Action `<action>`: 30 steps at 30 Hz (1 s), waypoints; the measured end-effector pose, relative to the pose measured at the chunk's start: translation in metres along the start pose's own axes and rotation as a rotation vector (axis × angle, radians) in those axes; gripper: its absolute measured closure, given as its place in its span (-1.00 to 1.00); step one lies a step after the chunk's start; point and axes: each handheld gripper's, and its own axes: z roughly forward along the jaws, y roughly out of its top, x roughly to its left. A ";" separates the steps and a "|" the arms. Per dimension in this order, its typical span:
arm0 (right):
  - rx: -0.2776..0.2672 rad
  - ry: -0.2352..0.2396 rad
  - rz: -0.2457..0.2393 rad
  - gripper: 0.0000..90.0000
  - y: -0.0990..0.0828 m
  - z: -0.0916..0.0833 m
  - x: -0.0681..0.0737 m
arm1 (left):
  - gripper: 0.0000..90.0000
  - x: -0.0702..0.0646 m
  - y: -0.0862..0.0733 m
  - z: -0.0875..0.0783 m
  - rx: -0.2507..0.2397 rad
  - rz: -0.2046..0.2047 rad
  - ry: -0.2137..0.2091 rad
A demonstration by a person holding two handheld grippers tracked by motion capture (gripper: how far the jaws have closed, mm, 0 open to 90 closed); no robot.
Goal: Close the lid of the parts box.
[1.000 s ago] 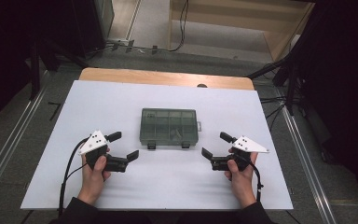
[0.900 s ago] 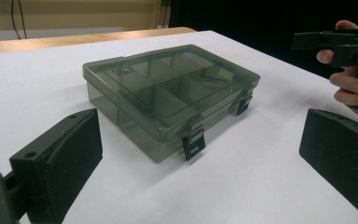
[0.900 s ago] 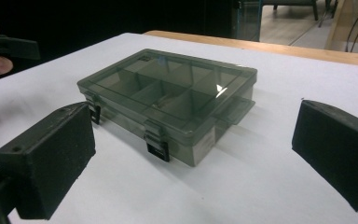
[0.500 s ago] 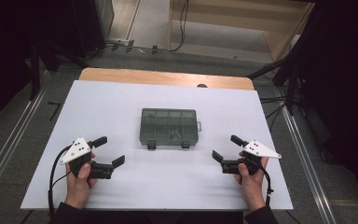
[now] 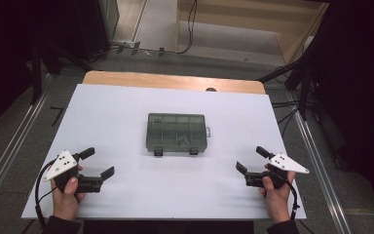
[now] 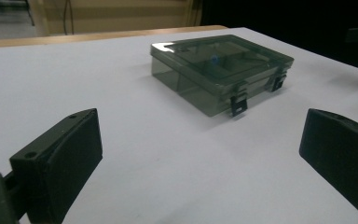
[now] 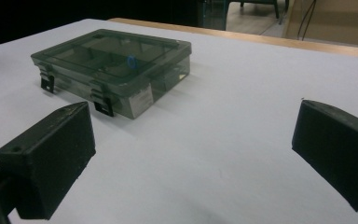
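A smoky clear plastic organiser box [image 5: 176,132] lies shut in the middle of the white table [image 5: 126,112], its two black latches toward me. Its lid [image 6: 221,58] shows divided compartments and a small blue item [image 7: 131,61] inside. My left gripper [image 5: 96,163] rests low near the table's front left corner, open and empty, well short of the box. My right gripper [image 5: 252,160] sits near the front right corner, open and empty, jaws pointing toward the box [image 7: 112,70]. In the left gripper view the jaws stand wide apart with bare table between them.
A wooden strip [image 5: 173,80] edges the table's far side. Dark stands and cables [image 5: 292,73] crowd the floor at right and back. Metal rails [image 5: 9,146] run along the floor at left. A wooden crate [image 5: 253,24] stands behind the table.
Both hands have drawn back toward the table's front and outward to the corners, away from the box. Both grippers stayed open.
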 end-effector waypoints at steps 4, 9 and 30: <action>-0.001 -0.013 0.019 -1.00 -0.006 -0.007 -0.009 | -1.00 0.009 -0.005 -0.019 -0.015 -0.023 0.029; -0.007 -0.025 0.025 -1.00 -0.011 -0.020 -0.018 | -1.00 0.014 -0.009 -0.034 0.003 -0.012 0.078; -0.072 -0.087 0.102 -1.00 -0.032 -0.065 -0.040 | -1.00 0.020 -0.024 -0.049 0.050 -0.001 0.128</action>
